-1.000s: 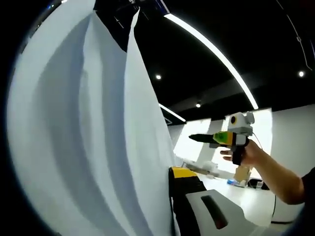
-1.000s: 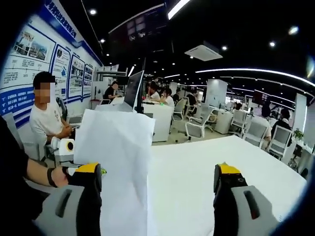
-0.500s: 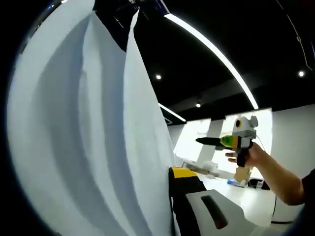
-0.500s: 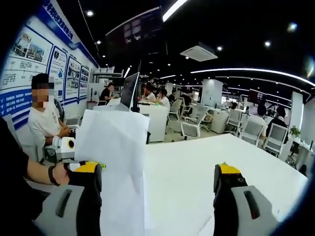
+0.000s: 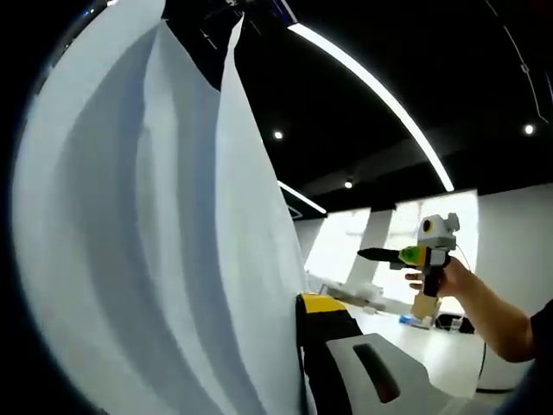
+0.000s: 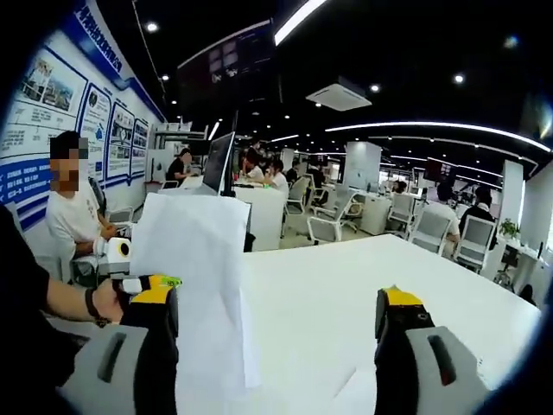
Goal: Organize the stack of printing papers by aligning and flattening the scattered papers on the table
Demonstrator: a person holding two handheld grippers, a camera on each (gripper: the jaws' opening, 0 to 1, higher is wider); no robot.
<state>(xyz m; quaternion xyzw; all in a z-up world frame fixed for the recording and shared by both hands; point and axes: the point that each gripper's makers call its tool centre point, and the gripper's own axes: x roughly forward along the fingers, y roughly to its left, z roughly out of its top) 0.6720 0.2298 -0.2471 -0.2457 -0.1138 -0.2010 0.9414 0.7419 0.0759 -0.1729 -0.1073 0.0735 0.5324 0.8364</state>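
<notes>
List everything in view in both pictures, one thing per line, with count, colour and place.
Sheets of paper: several, white, held upright off the table, close in the left gripper view; also left of centre in the right gripper view.
Table: one, white, stretching ahead in the right gripper view.
Office chairs: several, white and grey, beyond the table.
Monitor: one, dark, behind the paper.
Wall posters: several, blue and white, far left.
People at desks: several, in the background; one seated person in white at left.
Ceiling light strips: white, overhead.
Left tongs: yellow-tipped, shut on the paper.
Right tongs: yellow-tipped, open above the table; also seen in a hand.
</notes>
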